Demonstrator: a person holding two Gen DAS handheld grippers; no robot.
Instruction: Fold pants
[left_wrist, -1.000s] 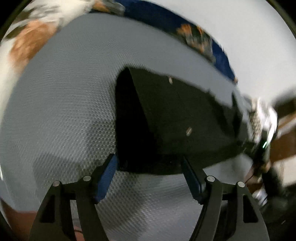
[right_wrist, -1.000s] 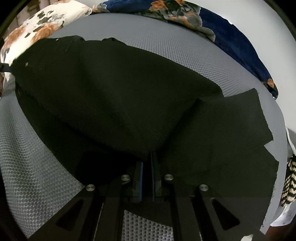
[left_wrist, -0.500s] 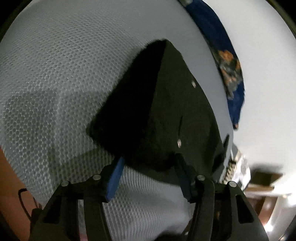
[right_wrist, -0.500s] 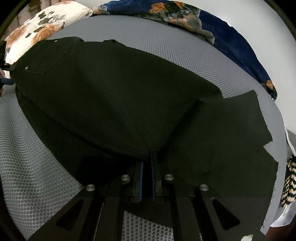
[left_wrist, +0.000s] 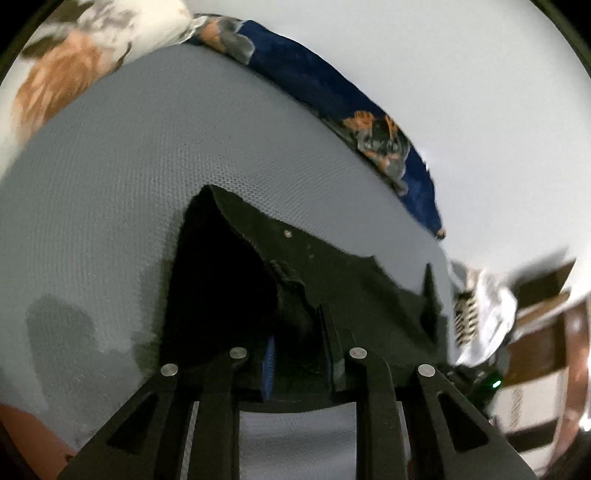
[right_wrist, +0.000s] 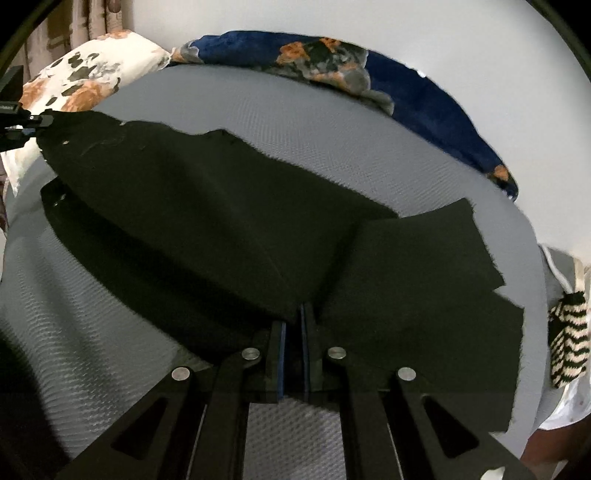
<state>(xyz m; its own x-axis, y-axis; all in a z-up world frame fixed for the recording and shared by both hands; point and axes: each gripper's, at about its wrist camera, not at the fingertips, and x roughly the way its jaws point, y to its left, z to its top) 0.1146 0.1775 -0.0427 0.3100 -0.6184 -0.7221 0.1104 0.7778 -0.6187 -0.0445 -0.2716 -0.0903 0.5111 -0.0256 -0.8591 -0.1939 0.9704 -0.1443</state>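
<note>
Gripping pants now, left fingers have closed.

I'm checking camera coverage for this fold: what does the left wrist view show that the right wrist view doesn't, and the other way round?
Only the left wrist view shows the left claw closed on a bunched, raised end of the black pants, and brown furniture off to the right.

Only the right wrist view shows the right claw shut on the pants at a crease, the trouser legs spread flat, and a curtain.

Both show the grey bed, the floral pillow, the blue blanket and a striped knit item.
</note>
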